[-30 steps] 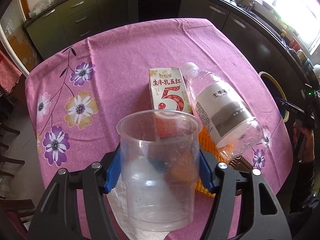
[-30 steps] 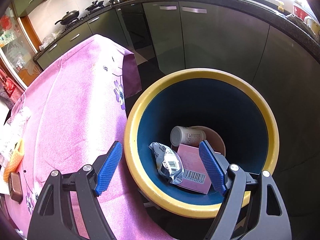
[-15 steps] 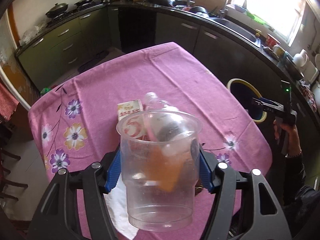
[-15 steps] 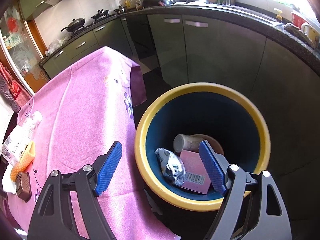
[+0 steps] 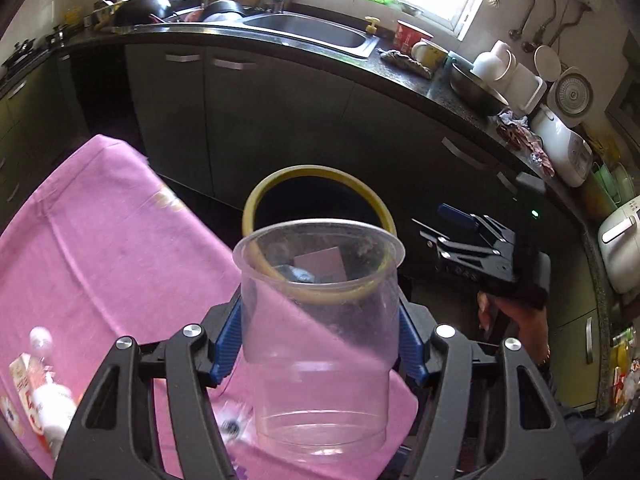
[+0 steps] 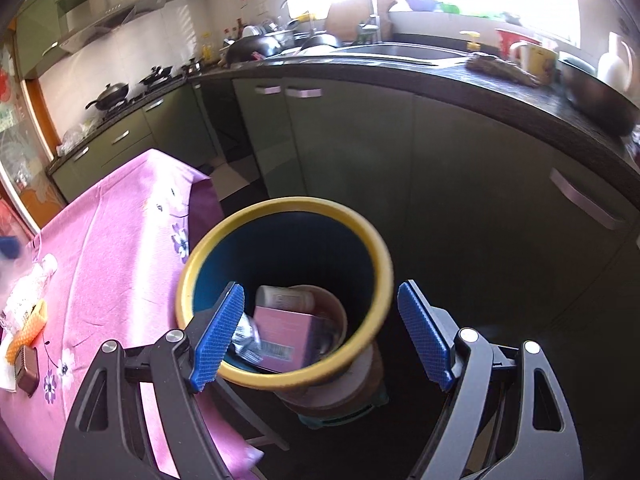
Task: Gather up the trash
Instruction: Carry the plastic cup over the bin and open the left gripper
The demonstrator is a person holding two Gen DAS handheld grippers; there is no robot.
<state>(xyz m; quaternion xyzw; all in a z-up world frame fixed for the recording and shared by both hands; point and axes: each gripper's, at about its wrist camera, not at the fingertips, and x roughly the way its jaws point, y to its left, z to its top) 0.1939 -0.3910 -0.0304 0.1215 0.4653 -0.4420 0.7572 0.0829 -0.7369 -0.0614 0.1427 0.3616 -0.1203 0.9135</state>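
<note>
**Cup in your left claw, bin ahead**

Your left claw [image 5: 320, 344] is clamped on the clear plastic cup [image 5: 318, 320]; its blue pads press the cup's sides and the cup stands upright between them, above the edge of the pink-clothed worktop [image 5: 100, 248]. Just past the cup's rim lies the yellow-rimmed bin [image 5: 316, 174], standing on the floor beside the worktop.

Your right claw [image 6: 320, 336] is spread wide with nothing between its pads, pointing down at the bin [image 6: 280, 208]. Inside the bin you can see a pink box [image 6: 284, 328] and a white bottle [image 6: 284, 300]. A plastic bottle [image 6: 28, 292] and an orange item [image 6: 30, 326] lie on the worktop [image 6: 120, 248].
</note>
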